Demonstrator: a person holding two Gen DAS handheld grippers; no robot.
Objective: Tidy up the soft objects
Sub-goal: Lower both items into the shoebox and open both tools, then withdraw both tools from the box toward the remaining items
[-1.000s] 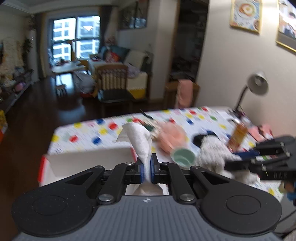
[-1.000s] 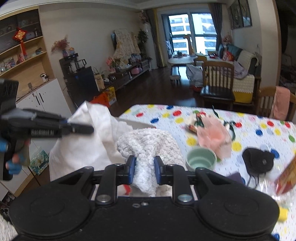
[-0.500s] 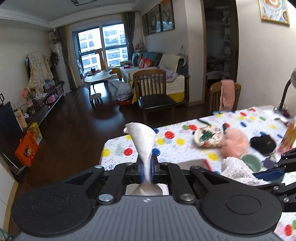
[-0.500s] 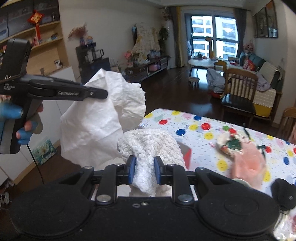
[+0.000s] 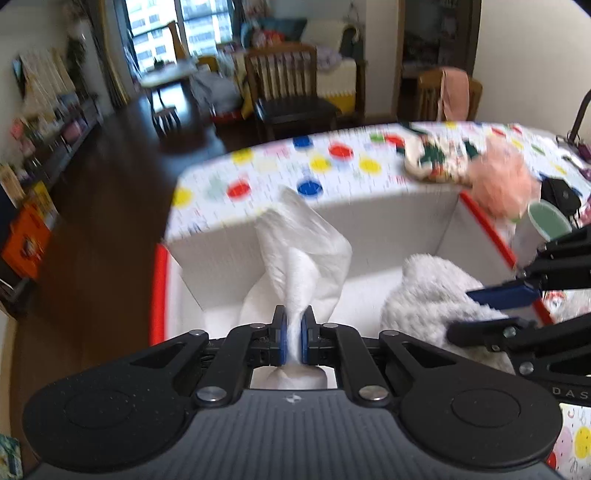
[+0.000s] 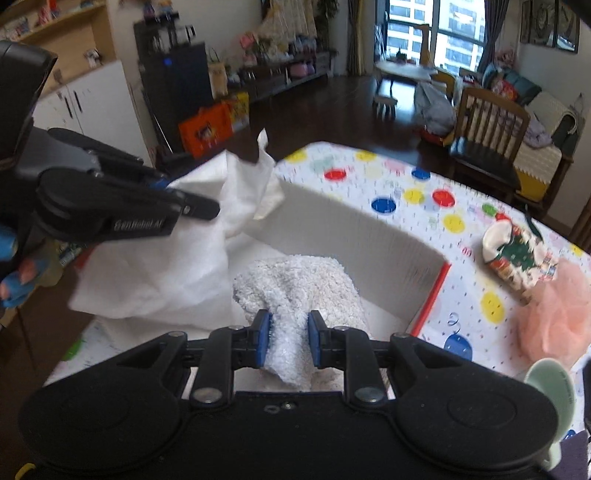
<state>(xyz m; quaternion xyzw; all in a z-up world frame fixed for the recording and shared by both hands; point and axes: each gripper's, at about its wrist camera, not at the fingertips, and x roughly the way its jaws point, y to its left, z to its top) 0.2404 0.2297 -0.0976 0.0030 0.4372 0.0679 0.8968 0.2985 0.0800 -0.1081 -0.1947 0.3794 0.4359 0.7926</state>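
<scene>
White cloth (image 5: 295, 266) is hanging pinched in the left gripper (image 5: 291, 339) directly above the open white box (image 5: 388, 221), its long axis rising away from the jaws. Beside it, the right gripper (image 6: 284, 339) is clamping a fluffy towel (image 6: 295, 284) over the same box. The right wrist view is revealing the cloth's full billowing spread; the left is showing the towel's side.

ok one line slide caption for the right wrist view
Right tongs grip a fluffy white towel above the white box.

Dark wood floor (image 5: 110, 177), bright window (image 6: 436, 26), wooden chair (image 5: 291, 85), white cabinet (image 6: 96, 107).
</scene>
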